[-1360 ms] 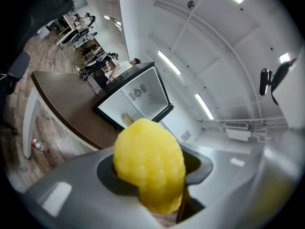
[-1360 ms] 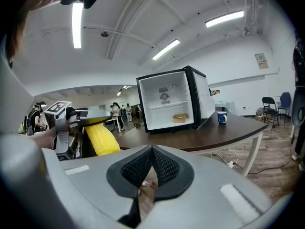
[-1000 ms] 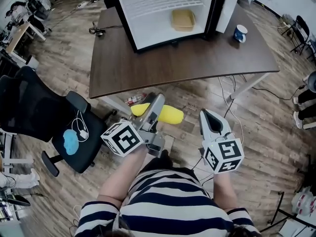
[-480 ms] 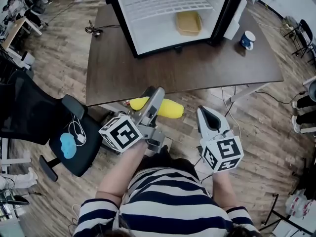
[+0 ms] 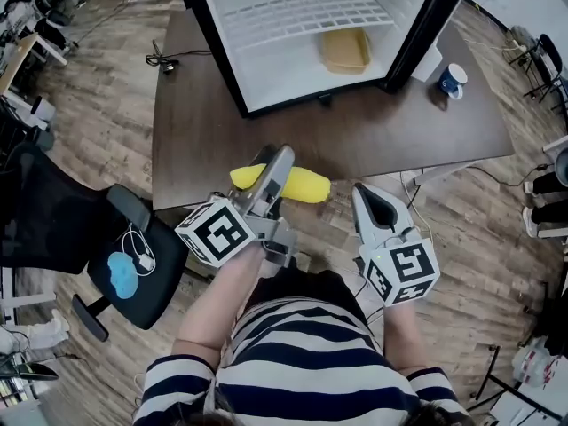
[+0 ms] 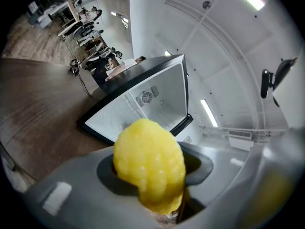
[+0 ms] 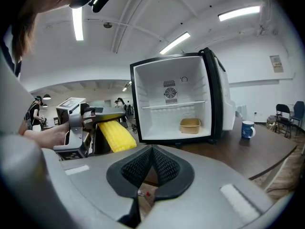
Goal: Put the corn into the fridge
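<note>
While the corn (image 5: 309, 185) sits crosswise in the left gripper (image 5: 271, 163), well short of the open fridge (image 5: 266, 69), the risks all lie ahead.

- Fridge: stands on the far part of the desk (image 5: 373, 136), with a wire shelf across it and a tan tub (image 5: 346, 50) on its floor, right side. The cob juts out on both sides of the jaws. My judgement: it could clip the black frame or the shelf edge on entry.
- Desk: its near edge lies just under the cob, so a low carry could knock it.
- Corn: rounded and held near mid-length, so a bump might twist it loose.
- Left gripper: jaws partly apart, clamped on the cob.
- Right gripper (image 5: 371, 204): jaws closed together with nothing between them. It is beside the left gripper, over the floor.
</note>
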`<state>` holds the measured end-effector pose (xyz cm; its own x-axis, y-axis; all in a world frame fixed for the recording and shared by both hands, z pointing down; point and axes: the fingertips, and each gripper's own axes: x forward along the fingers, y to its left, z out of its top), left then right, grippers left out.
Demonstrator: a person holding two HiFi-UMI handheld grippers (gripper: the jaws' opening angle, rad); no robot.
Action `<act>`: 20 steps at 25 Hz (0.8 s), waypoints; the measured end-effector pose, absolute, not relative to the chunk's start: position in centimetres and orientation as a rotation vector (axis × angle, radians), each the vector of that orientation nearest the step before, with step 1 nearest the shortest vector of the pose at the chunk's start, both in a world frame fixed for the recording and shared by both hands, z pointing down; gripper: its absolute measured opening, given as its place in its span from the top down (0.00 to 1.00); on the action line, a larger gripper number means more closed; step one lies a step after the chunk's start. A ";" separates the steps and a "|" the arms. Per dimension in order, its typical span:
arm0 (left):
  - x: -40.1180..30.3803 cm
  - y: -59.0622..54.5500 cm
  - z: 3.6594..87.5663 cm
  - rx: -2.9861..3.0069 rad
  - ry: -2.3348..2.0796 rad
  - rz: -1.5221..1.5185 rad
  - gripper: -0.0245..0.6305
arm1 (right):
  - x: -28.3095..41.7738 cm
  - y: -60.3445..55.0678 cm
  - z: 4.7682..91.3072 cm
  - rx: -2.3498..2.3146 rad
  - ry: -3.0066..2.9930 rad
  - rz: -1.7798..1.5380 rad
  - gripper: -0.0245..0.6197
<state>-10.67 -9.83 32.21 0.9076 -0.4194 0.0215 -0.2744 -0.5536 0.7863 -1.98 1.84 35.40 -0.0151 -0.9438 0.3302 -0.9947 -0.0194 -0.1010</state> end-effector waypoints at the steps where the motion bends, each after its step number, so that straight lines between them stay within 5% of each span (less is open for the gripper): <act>1: -10.4 -10.4 32.2 2.188 -0.492 -0.217 0.96 | -1.8 1.5 35.4 2.082 -2.073 0.462 0.97; 20: -3.1 -16.9 28.1 2.201 -0.600 -0.392 0.96 | 5.3 -4.8 34.2 2.008 -2.171 0.383 0.97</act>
